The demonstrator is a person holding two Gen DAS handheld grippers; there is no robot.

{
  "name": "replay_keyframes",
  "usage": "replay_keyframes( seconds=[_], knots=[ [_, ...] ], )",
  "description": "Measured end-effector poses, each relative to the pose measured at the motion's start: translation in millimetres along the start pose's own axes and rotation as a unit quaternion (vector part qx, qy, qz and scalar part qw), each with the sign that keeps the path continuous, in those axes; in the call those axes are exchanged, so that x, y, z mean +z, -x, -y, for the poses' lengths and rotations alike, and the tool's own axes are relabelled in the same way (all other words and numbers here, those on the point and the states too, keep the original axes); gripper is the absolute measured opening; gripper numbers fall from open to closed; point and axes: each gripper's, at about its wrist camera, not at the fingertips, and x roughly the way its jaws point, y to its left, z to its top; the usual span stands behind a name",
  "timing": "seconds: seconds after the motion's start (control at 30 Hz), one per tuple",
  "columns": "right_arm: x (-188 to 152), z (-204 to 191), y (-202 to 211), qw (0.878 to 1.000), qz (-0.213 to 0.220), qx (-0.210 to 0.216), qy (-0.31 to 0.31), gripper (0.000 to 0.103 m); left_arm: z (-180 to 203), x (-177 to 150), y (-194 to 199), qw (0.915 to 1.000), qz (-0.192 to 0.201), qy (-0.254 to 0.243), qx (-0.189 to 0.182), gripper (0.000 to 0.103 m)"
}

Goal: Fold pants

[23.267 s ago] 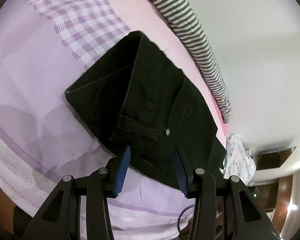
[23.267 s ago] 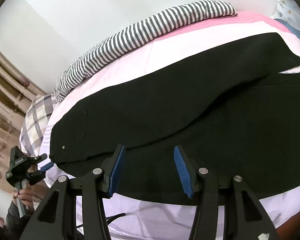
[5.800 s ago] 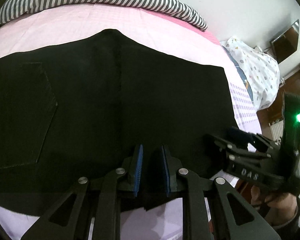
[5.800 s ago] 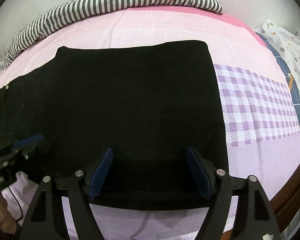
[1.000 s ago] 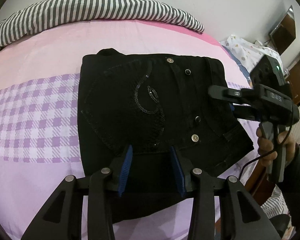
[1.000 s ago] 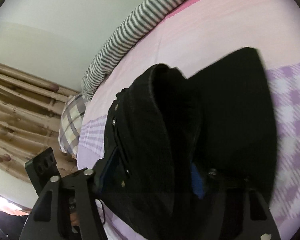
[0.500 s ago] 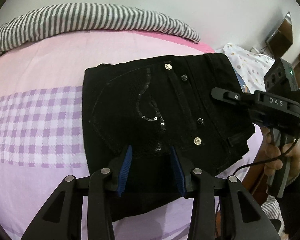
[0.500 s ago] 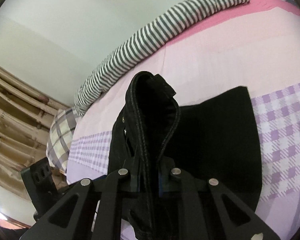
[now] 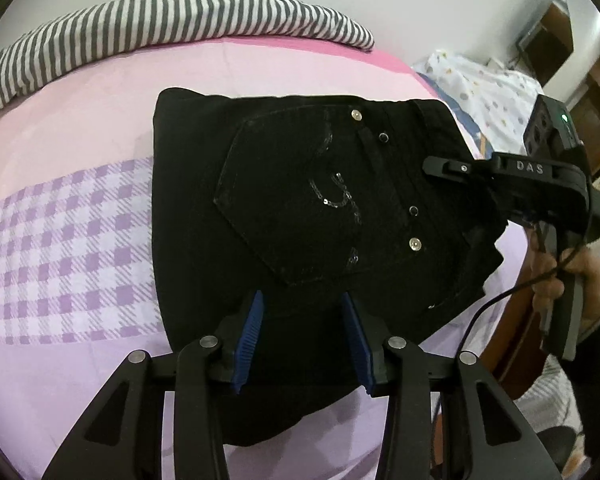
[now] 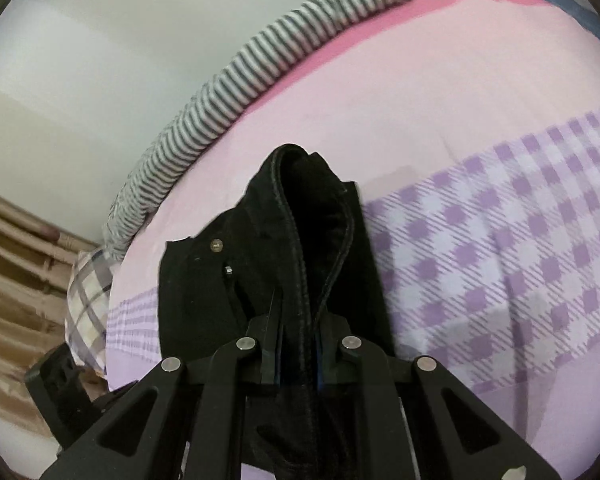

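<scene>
Pants (image 9: 300, 208) lie folded on the pink-and-lilac bedsheet (image 9: 60, 248), back pocket up. Right gripper (image 10: 298, 354) fingers pinch the waistband edge, lifting it. Left gripper (image 9: 302, 336) fingers spread apart over the near fold.

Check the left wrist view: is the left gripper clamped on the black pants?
No, the left gripper is open, its blue pads spread apart over the folded black pants.

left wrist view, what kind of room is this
Most likely a bedroom. The black pants lie on a bed with a pink and purple checked sheet, a striped bolster runs along the wall side, and a spotted quilt lies beyond. The right gripper holds the waistband.
</scene>
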Motion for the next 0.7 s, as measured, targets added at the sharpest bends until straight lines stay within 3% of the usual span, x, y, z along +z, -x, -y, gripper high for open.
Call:
replay_keyframes(
  seconds=[0.13,0.2,0.23,0.37,0.7],
  knots=[
    [0.1,4.5,-5.0,1.000,-0.003,-0.009,0.004,0.011,6.0,-0.6,-5.8,0.9997,-0.006,-0.014,0.019,0.044],
    [0.0,1.9,-5.0,1.000,-0.004,-0.018,0.011,0.018,8.1,0.0,-7.2,0.9995,-0.008,-0.016,0.025,0.044],
    [-1.1,-0.2,-4.7,1.000,-0.005,-0.026,0.016,0.027,8.5,0.5,-7.8,0.9994,-0.009,-0.015,0.028,0.044],
    [-7.7,-8.0,4.5,0.998,0.002,-0.050,0.044,0.037,11.4,0.9,-8.1,0.9991,-0.009,-0.017,0.037,0.045],
    [-38.4,-3.7,33.9,0.995,0.007,-0.083,0.048,0.044,15.1,-3.3,-3.0,0.9985,-0.012,-0.020,0.050,0.048]
  ],
)
